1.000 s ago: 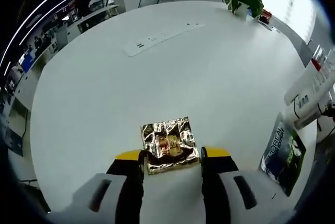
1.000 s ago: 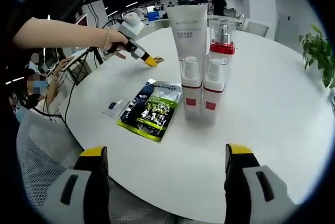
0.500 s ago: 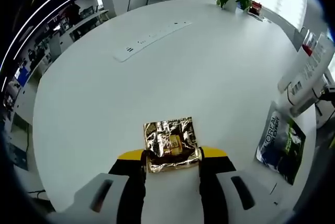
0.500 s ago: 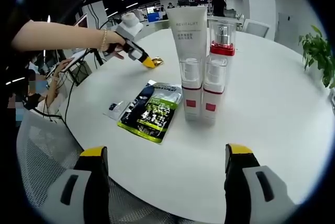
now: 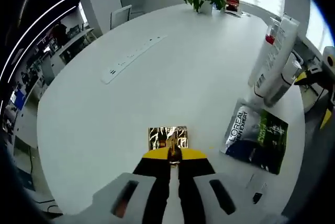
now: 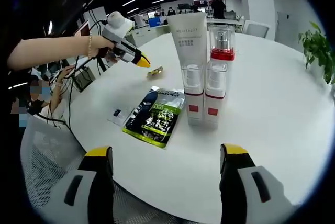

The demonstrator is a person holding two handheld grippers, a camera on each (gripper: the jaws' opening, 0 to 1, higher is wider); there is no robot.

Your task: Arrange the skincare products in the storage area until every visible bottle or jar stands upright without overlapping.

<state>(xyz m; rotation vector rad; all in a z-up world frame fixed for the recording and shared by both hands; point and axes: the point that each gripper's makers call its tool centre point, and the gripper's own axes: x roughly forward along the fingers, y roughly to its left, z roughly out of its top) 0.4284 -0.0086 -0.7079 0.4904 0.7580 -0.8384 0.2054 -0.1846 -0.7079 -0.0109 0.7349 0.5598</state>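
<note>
Two upright: tube, pump bottle | left claw clenched | right claw spread, empty

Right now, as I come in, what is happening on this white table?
A person holds a gripper in each hand. The left gripper, jaws shut, is at a gold sachet lying on the table; whether it pinches it I cannot tell. The right gripper is open at the table edge, holding nothing. The tube and bottles stand upright beside a flat green sachet.
</note>
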